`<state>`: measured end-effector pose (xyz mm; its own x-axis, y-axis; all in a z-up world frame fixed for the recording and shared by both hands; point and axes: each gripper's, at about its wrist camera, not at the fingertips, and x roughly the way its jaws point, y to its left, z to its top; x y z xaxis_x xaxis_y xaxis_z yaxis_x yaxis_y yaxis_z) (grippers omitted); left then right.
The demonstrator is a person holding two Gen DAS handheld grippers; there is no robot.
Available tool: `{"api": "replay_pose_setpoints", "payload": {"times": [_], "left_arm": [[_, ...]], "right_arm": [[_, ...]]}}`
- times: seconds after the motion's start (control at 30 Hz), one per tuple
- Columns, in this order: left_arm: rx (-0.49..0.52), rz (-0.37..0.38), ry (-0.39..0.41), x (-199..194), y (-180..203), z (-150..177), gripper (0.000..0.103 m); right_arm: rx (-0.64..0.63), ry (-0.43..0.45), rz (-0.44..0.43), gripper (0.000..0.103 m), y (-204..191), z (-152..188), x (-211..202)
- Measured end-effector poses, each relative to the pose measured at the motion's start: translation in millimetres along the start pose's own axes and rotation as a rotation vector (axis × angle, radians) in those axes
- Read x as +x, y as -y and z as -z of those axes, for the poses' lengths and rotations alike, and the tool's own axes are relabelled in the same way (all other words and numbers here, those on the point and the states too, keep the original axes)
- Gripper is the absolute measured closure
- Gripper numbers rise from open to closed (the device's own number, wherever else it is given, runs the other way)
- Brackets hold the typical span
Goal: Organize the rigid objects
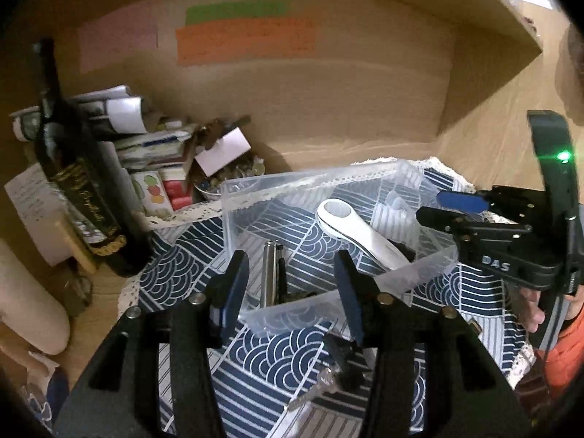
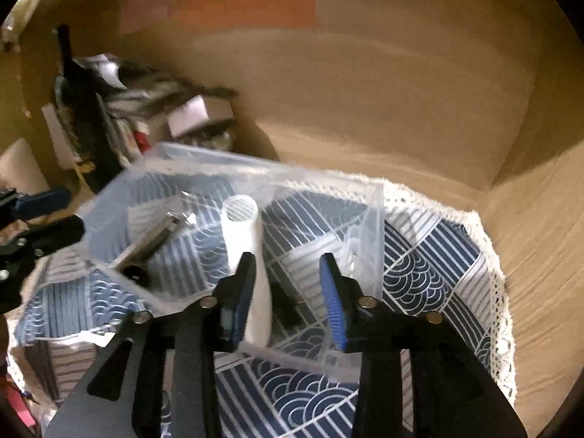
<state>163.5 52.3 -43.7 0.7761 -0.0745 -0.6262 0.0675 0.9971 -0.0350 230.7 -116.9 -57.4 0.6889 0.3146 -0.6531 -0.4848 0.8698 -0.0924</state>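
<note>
tools (image 1: 290, 288) (image 2: 288, 292) agape — box (image 1: 233, 197) between

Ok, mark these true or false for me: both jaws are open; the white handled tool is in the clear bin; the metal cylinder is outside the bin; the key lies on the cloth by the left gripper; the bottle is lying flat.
1. Both jaws are open: true, left gripper and right gripper hold nothing.
2. The white tool is in the bin: true.
3. The metal cylinder is outside the bin: false, it is inside.
4. The key lies on the cloth: true.
5. The bottle lies flat: false, it stands upright.
</note>
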Motion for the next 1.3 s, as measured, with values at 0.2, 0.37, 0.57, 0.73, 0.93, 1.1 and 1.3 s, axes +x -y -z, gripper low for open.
{"api": "replay_pose_setpoints", "payload": {"times": [0.2, 0.37, 0.57, 0.73, 0.93, 1.1, 1.3], "left_arm": [[-0.001, 0.013, -0.002, -22, -1, 21, 0.055], [-0.012, 0.013, -0.057, -25, -6, 48, 0.055], [-0.044, 0.024, -0.134, -18, -11, 78, 0.055], [-0.067, 0.052, -0.153, -13, -11, 87, 0.057], [-0.054, 0.095, -0.168, -3, 3, 80, 0.058], [-0.037, 0.125, -0.204, 16, 18, 73, 0.058], [-0.011, 0.097, -0.276, 53, 31, 64, 0.058]], "right_arm": [[-0.034, 0.048, -0.072, 0.055, -24, 20, -31], [-0.051, 0.015, -0.136, 0.054, -46, 43, -28], [-0.086, -0.094, -0.187, 0.054, -70, 63, -2], [-0.102, -0.167, -0.200, 0.054, -79, 69, 21], [-0.089, -0.180, -0.209, 0.066, -74, 73, 28], [-0.078, -0.145, -0.175, 0.067, -59, 80, 15], [-0.023, -0.094, -0.143, 0.067, -32, 85, -4]]}}
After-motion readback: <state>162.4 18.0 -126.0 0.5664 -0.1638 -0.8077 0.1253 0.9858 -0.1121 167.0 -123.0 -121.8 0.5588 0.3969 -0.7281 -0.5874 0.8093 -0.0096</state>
